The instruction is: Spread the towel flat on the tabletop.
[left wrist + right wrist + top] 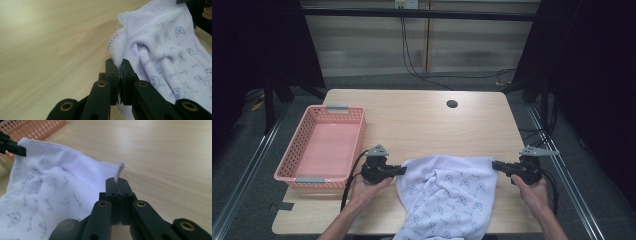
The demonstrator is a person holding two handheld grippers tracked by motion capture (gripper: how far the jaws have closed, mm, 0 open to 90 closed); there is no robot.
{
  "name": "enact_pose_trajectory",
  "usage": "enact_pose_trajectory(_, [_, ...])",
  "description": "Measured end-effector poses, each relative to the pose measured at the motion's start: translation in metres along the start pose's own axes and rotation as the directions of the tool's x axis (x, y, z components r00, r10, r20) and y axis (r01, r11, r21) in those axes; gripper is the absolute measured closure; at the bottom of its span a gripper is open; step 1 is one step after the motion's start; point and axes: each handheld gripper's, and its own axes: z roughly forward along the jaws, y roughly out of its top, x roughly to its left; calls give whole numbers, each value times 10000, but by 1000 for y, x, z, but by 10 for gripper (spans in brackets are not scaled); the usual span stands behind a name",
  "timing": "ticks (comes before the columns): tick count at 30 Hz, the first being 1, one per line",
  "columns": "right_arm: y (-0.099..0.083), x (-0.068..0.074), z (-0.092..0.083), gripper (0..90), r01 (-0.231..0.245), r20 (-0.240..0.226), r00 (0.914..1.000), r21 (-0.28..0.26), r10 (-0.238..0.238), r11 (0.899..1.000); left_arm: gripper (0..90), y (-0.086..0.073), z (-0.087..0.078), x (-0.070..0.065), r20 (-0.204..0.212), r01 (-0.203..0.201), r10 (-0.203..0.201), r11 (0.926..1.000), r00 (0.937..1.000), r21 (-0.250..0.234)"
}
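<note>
White cloth (447, 192) with small blue prints lies on the table (422, 120) at the middle of the near edge, lower part hanging over that edge. Left gripper (401, 170) clenched on the cloth's top left corner; in the left gripper view the stitched hem is pinched between the two black jaws, a fold sticking up above them. Right gripper (496, 165) clenched on the top right corner; the right gripper view has the hem end poking up from the closed jaws. Top edge of the cloth runs between the two grippers, slightly slack, middle bunched in folds. Each gripper is held by a hand coming in from the near edge. Pink basket (297, 172) sits at the left edge of the table, apart from the cloth, nothing inside.
</note>
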Motion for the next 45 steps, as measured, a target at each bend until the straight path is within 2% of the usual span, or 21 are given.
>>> enact_pose_trajectory(5, [23, 8, -8, 898, 329, -114, 9994, -581, -336, 9978, 874, 27, -33, -3, -115, -471, 463, 9955, 9989, -823])
enact_pose_trajectory(8, [56, 17, -14, 898, 703, -181, 9972, -1113, -728, 9913, 874, 49, -56, 0, -440, -696, 642, 9886, 9970, -1337])
enact_pose_trajectory(12, [91, 26, -25, 899, 969, -231, 9944, -1806, -1028, 9788, 874, 83, -99, 4, -1049, -1104, 878, 9661, 9906, -2334])
enact_pose_trajectory(15, [107, 31, -31, 899, 1134, -176, 9926, -2160, -1200, 9698, 874, 96, -113, 5, -1258, -1287, 989, 9577, 9871, -2575])
enact_pose_trajectory(16, [123, 35, -37, 899, 1338, -178, 9896, -2482, -1426, 9594, 874, 107, -125, 6, -1379, -1324, 956, 9480, 9858, -2895])
enact_pose_trajectory(20, [154, 43, -45, 899, 1678, -25, 9844, -2883, -1760, 9427, 874, 126, -138, 6, -1697, -1656, 1178, 9382, 9784, -3038])
enact_pose_trajectory(21, [154, 43, -45, 899, 1678, -25, 9844, -2883, -1760, 9427, 874, 133, -143, 5, -1896, -1870, 1321, 9322, 9729, -3099])
enact_pose_trajectory(25, [193, 46, -57, 900, 1850, 218, 9817, -3478, -1893, 9191, 875, 164, -160, 2, -2139, -2222, 1531, 9094, 9648, -3515])
enact_pose_trajectory(26, [200, 45, -58, 900, 1843, 253, 9819, -3545, -1877, 9167, 875, 169, -162, 4, -2095, -2191, 1487, 9028, 9664, -3700])
enact_pose_trajectory(27, [200, 45, -58, 900, 1843, 253, 9819, -3545, -1877, 9167, 875, 169, -162, 4, -2095, -2191, 1487, 9028, 9664, -3700])
enact_pose_trajectory(30, [224, 42, -62, 900, 1889, 488, 9816, -3963, -1848, 8985, 875, 180, -161, 10, -2146, -2297, 1585, 9020, 9638, -3656])
enact_pose_trajectory(31, [228, 41, -61, 900, 1914, 586, 9813, -3924, -1832, 8997, 875, 182, -155, 16, -1956, -2009, 1351, 9066, 9713, -3711])
enact_pose_trajectory(32, [231, 39, -59, 900, 1915, 605, 9814, -3918, -1825, 8999, 875, 182, -155, 16, -1956, -2009, 1351, 9066, 9713, -3711])
enact_pose_trajectory(35, [233, 34, -53, 900, 1819, 656, 9833, -3736, -1697, 9096, 874, 175, -137, 26, -2073, -1933, 1310, 9284, 9695, -3173])
enact_pose_trajectory(37, [228, 25, -37, 900, 1669, 643, 9859, -3401, -1542, 9255, 871, 164, -120, 43, -1799, -1311, 761, 9391, 9807, -3175])
enact_pose_trajectory(38, [225, 21, -30, 900, 1590, 596, 9872, -3270, -1476, 9315, 870, 164, -120, 43, -1799, -1311, 761, 9391, 9807, -3175])
enact_pose_trajectory(41, [218, 7, -4, 900, 1525, 761, 9876, -2630, -1371, 9527, 864, 156, -100, 63, -1675, -661, 189, 9575, 9857, -2809])
enact_pose_trajectory(42, [216, 3, 4, 899, 1426, 762, 9889, -2531, -1273, 9569, 863, 152, -88, 73, -1661, -335, -116, 9633, 9860, -2662])
enact_pose_trajectory(43, [216, 3, 4, 899, 1426, 762, 9889, -2531, -1273, 9569, 861, 152, -88, 73, -1661, -335, -116, 9633, 9860, -2662])
enact_pose_trajectory(44, [211, -8, 20, 898, 1255, 841, 9905, -2225, -1092, 9668, 845, 149, -75, 83, -1938, -238, -212, 9736, 9808, -2270])
enact_pose_trajectory(45, [211, -8, 20, 898, 1255, 841, 9905, -2225, -1092, 9668, 798, 149, -75, 83, -1938, -238, -212, 9736, 9808, -2270])
